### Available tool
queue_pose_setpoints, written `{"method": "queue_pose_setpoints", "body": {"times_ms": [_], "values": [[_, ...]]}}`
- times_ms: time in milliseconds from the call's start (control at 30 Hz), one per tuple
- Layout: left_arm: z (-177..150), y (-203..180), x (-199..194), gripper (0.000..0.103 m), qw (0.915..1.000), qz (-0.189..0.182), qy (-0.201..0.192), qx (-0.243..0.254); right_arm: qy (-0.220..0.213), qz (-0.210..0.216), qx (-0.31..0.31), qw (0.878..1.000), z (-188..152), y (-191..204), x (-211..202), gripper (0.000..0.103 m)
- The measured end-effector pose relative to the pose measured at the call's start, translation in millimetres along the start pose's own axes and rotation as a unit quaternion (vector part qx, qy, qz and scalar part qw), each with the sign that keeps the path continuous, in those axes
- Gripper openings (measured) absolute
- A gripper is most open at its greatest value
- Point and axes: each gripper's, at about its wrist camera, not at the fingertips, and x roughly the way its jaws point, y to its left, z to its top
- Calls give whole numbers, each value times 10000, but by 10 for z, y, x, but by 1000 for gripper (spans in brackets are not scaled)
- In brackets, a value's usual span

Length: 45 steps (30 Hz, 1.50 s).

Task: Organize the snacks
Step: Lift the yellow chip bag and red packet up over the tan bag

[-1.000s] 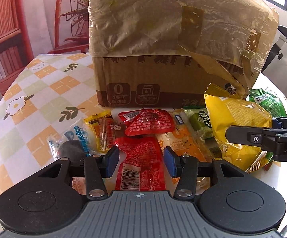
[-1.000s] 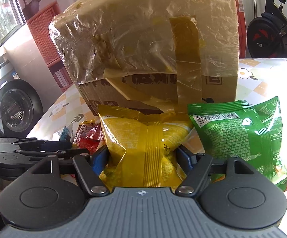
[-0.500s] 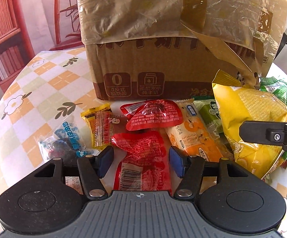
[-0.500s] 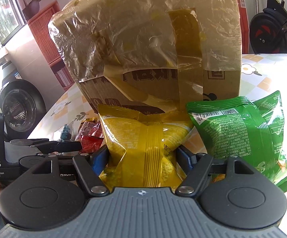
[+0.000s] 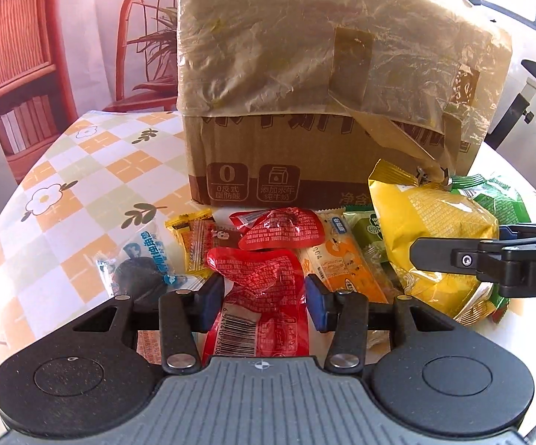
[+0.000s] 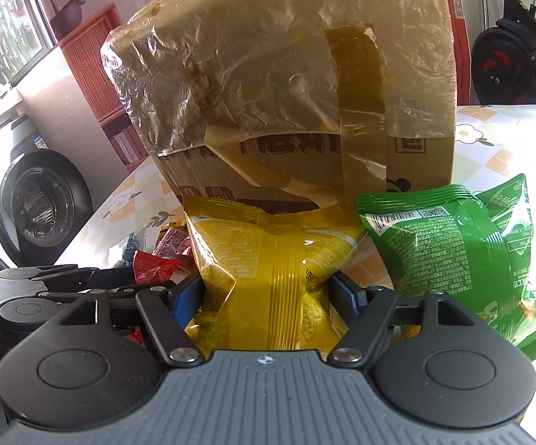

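Note:
My left gripper (image 5: 264, 296) is shut on a red snack packet (image 5: 264, 289) lying in front of the taped cardboard box (image 5: 323, 111). More snacks lie beside it: a second red packet (image 5: 280, 228), an orange packet (image 5: 342, 263), a small yellow-orange packet (image 5: 193, 241) and a blue-and-clear packet (image 5: 141, 263). My right gripper (image 6: 268, 296) is shut on a yellow chip bag (image 6: 268, 259), which also shows in the left wrist view (image 5: 427, 222). A green chip bag (image 6: 464, 256) lies to its right.
The table (image 5: 75, 193) has a checked flower cloth. The box (image 6: 286, 92) stands close behind the snacks. A red chair (image 5: 138, 37) and a shelf (image 5: 12, 55) stand beyond the table; an exercise bike (image 6: 516, 48) stands at the right.
The left gripper's fingers have closed in onto the red packet. The right gripper keeps its hold on the yellow bag, and the view has shifted only slightly.

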Motion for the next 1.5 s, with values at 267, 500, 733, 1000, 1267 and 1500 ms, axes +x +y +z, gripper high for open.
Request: {"method": "queue_pose_setpoints", "body": {"times_ms": [267,500,733,1000,1267,1500], "values": [[158,47,-428,50,9986,95,-496,-166,-305,97,-501,9982,14,199,-145,73],[406,95,-696,50,9941,180,-1030,-293,-885,385,-1064,9896,124,401,-368,73],[657,124,-974,51,9874,232,-1533,-320,-1391,698,-1376,9782,321,570,-578,73],[987,70,-1222,51,9792,231,-2009,-186,-2042,833,-1617,9619,725,701,-858,73],[1712,-92,-1087,51,9720,-19,-2349,10,-2760,176,-1565,9482,1547,428,-796,74],[2310,-290,-555,51,9777,-95,-2094,143,-2415,-359,-1414,9594,1886,102,-262,74]]}}
